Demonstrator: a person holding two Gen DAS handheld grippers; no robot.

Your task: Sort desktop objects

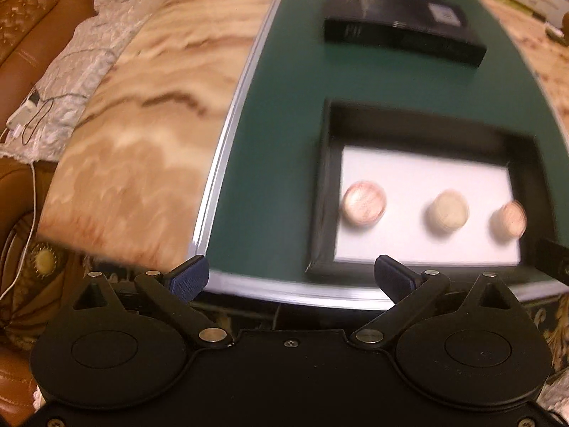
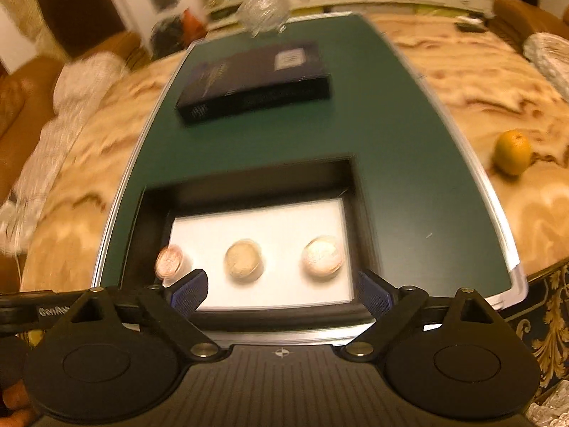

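Right wrist view, left gripper [image 2: 21,311] lettering "GenA", rest hidden

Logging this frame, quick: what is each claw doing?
Left claw: open, holding nothing.
Right claw: open, holding nothing.

A shallow black tray [image 2: 249,181] with a white floor sits on the near end of the green mat [image 2: 409,178]. Three small round jars stand in a row inside it: a pinkish jar [image 2: 170,259] at 9 o'clock, a cream jar [image 2: 244,259] in the middle, a pale pink jar [image 2: 323,257] at 3 o'clock. A dark box [image 2: 256,80] lies flat at 12 o'clock.
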